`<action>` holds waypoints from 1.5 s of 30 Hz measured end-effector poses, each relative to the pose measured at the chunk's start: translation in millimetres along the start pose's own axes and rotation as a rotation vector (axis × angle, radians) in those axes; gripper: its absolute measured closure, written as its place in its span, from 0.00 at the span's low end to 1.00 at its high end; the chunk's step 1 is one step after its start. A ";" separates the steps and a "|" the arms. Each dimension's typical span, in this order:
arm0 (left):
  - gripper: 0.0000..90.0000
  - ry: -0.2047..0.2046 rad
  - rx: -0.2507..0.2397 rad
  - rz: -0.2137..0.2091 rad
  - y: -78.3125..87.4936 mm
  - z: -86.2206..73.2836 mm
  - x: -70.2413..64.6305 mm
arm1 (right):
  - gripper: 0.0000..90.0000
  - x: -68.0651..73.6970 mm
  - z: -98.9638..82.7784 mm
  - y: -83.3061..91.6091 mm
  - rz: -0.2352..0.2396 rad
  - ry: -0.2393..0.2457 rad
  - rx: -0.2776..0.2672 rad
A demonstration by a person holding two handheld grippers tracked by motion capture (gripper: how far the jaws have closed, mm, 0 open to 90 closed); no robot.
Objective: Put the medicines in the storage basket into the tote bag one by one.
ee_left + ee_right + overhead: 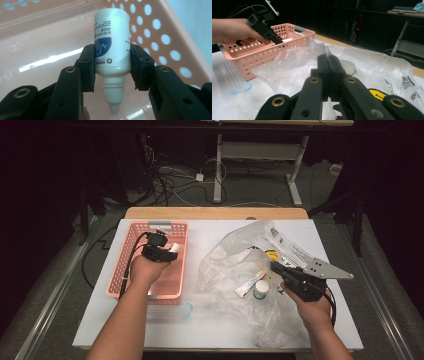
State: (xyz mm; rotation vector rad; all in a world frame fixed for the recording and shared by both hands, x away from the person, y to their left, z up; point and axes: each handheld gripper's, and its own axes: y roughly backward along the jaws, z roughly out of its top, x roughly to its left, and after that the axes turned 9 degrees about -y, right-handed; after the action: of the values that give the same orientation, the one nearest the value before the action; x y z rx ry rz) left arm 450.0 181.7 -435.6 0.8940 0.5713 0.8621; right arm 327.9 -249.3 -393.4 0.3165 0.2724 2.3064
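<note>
My left gripper (167, 251) hangs over the pink perforated basket (155, 225) at the table's left. It is shut on a small white dropper bottle (112, 50) with a blue label, pads pressing on both sides of the body and the nozzle pointing back toward the camera. The basket's holed wall (160, 30) and glossy floor lie behind the bottle. My right gripper (274, 266) rests over the crumpled clear plastic bag (240, 265) at the right, jaws shut together (331, 65) with nothing between them. The right gripper view also shows the left gripper (278, 40) at the basket (262, 57).
On the bag lie a white tube with a red end (250, 284) and a small white jar (260, 290); a yellow item (377, 94) sits under the plastic. A clear bluish lid (186, 309) lies near the basket's front corner. Cables and desk legs stand beyond the table.
</note>
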 end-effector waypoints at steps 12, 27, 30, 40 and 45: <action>0.64 0.002 -0.100 -0.010 23.9 -18.9 -11.3 | 1.00 1.3 0.1 -0.1 0.000 0.002 0.001; 0.64 -0.079 -0.220 -0.014 65.7 -60.3 -35.0 | 1.00 3.2 -0.8 -1.5 0.000 0.008 0.009; 0.64 -0.087 -0.241 -0.016 70.0 -67.5 -40.3 | 1.00 4.0 -0.6 -1.5 0.000 0.009 0.006; 0.64 -0.113 -0.327 -0.052 72.1 -92.4 -58.4 | 1.00 4.3 -1.8 -3.0 0.006 0.014 0.014; 0.64 -0.122 -0.358 -0.055 80.2 -95.2 -64.2 | 1.00 3.3 -1.7 -3.2 0.001 0.008 0.011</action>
State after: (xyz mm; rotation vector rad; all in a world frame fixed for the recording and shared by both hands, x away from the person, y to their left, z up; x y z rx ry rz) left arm 312.8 196.5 -411.7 0.5962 0.3202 0.8217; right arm 327.2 -244.9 -395.5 0.3130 0.2891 2.3081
